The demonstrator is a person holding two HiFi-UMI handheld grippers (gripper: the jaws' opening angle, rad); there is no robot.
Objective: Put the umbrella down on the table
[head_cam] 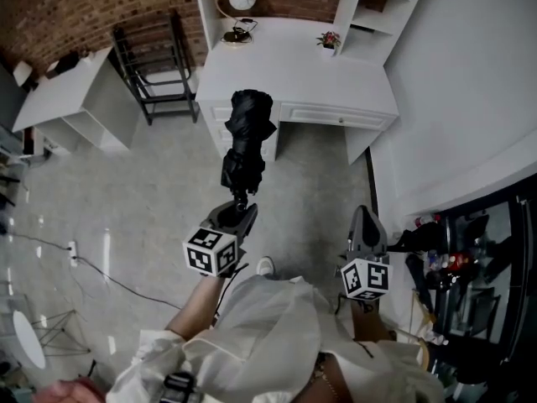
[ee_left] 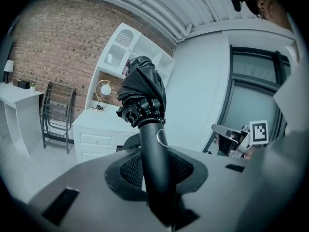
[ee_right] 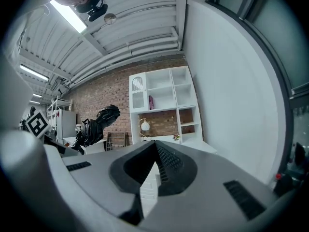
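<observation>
A folded black umbrella (head_cam: 247,137) sticks out ahead of my left gripper (head_cam: 237,212), over the floor short of the white desk (head_cam: 285,65). In the left gripper view the jaws are shut on the umbrella's smooth black handle (ee_left: 154,168), and the bunched canopy (ee_left: 142,93) rises above my left gripper (ee_left: 154,144). My right gripper (head_cam: 367,218) is held beside it on the right with nothing in it. Its fingertips meet in a point in the right gripper view (ee_right: 155,146), where the umbrella (ee_right: 96,122) shows to the left.
On the desk stand a round lamp (head_cam: 239,2) and a small potted plant (head_cam: 329,40), under white shelves. A black metal rack (head_cam: 159,65) and a second white table (head_cam: 67,91) stand to the left. A cable (head_cam: 109,275) lies on the floor. A cluttered dark shelf (head_cam: 470,267) is on the right.
</observation>
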